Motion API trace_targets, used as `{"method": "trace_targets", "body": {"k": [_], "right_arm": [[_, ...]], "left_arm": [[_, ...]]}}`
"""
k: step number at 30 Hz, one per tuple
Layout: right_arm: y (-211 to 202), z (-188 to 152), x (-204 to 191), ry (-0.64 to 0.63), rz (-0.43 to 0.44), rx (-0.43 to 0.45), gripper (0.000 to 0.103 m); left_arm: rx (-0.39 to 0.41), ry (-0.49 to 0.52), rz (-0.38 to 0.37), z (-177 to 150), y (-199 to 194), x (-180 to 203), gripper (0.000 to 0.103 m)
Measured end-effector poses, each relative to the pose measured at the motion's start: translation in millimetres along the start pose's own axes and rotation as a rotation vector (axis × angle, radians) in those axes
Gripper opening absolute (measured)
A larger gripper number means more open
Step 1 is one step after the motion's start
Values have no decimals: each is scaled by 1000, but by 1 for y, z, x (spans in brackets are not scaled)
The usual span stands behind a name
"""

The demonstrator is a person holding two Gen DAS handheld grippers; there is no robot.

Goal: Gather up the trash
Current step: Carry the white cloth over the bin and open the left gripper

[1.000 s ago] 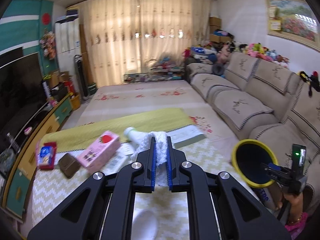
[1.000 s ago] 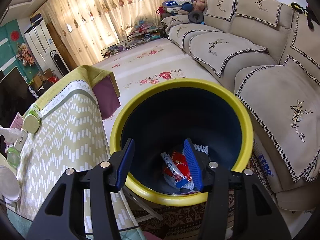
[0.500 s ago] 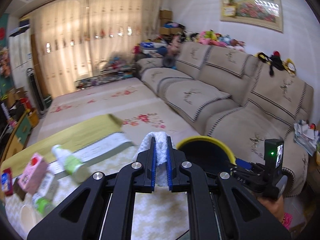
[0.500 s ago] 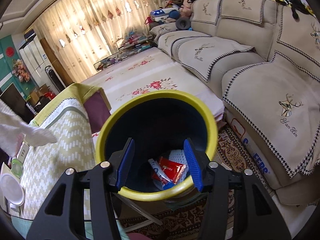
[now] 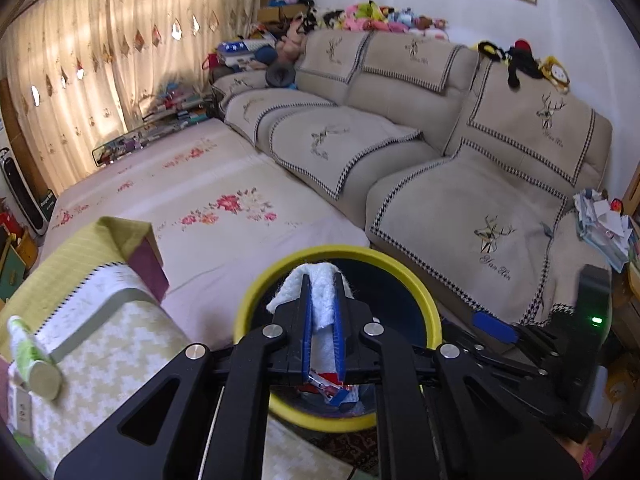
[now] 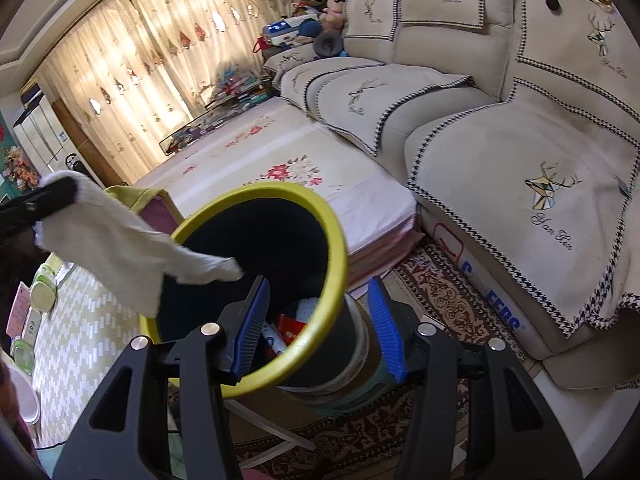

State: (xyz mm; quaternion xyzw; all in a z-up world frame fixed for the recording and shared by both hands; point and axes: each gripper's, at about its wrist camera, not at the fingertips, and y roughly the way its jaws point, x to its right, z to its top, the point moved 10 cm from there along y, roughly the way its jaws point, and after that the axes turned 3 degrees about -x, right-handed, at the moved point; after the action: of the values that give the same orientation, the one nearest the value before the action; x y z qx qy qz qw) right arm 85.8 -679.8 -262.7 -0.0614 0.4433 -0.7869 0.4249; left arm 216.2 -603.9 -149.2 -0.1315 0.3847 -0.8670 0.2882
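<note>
My left gripper (image 5: 323, 280) is shut on a white tissue (image 5: 322, 300) and holds it over the mouth of a dark bin with a yellow rim (image 5: 400, 268). In the right wrist view the tissue (image 6: 120, 240) hangs from the left gripper's black fingers (image 6: 48, 198) across the bin's left rim (image 6: 256, 192). My right gripper (image 6: 318, 280) is open and straddles the bin's near wall, one pad inside and one outside, neither pressing on it. Red and blue wrappers (image 6: 290, 326) lie at the bottom of the bin.
A beige sofa (image 5: 480, 200) runs along the right, with papers (image 5: 600, 220) on its arm. A low table with a zigzag cloth (image 5: 120, 340) stands left of the bin, with a green bottle (image 5: 32, 360) lying on it. A floral mat (image 5: 220, 200) and a patterned rug (image 6: 440, 292) cover the floor.
My left gripper swung right and down from over the table to above the bin, tissue still held. The bin slid left in the right wrist view, and its rim now sits between those fingers.
</note>
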Motion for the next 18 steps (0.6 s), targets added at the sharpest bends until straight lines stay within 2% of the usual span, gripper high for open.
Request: {"method": "trace_targets", "body": {"k": [1,2,4,5,10,12,15,18], "right_arm": [[0,-1,3,5,-3,-2,49],[0,-1,5,8,-4,-4,49],[-1,-2,8,11,-7,-5,49],[-1,-2,7,11,-6,-5,49],[-4,-3,0,-2,4,-3,49],[-6,-4,-4,-9,8,-3,49],[-8,-7,-16,-30,14,-8,49],[-10,-11,-29,-53,27,-15,49]], "left_arm": [[-17,-3,7,-1,12,2,16],[-29,-6,12,-2,19,3,33],[-54,-26,19,-6,33,-1,53],[-60,-32,25,-7,36,-3,57],[-77,-78,34,-20,33,-21,61],[-49,-94,37,-21,15,-30,63],[6,-111,55,-22,-17,-42,73],[77,-163,64,-32,-65,-63,85]]}}
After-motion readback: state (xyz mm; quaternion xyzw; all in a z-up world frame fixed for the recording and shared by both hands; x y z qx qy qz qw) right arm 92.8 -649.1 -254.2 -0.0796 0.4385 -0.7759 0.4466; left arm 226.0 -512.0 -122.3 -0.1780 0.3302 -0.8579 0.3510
